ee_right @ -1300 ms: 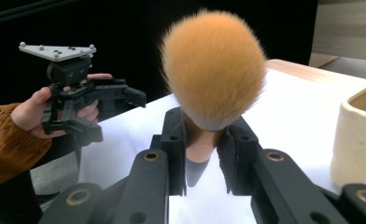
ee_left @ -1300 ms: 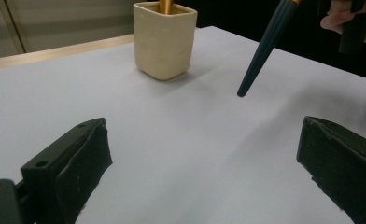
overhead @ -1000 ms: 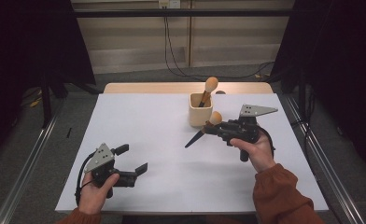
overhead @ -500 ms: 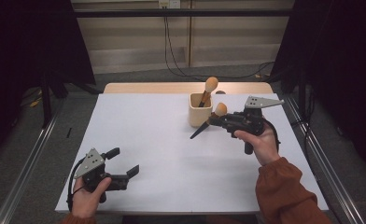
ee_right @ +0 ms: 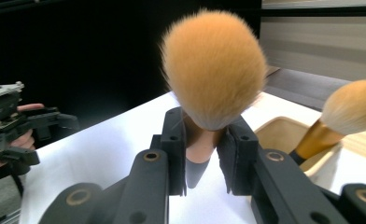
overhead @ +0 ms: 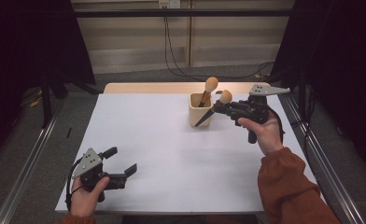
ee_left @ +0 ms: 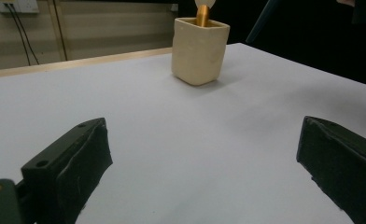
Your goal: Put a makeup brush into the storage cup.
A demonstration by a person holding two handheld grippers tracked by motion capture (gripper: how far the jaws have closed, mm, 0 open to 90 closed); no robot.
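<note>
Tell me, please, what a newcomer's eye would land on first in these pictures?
Probably the fluffy orange-tan makeup brush, clamped between the jaws of the right gripper and held in the air beside the cream cup at the far right of the white table. A second brush stands in that cup, while the left gripper waits open near the front left corner.

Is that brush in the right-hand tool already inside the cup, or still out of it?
Out. The right gripper clamps the brush by its neck, tilted, its handle tip in front of the cup.
</note>
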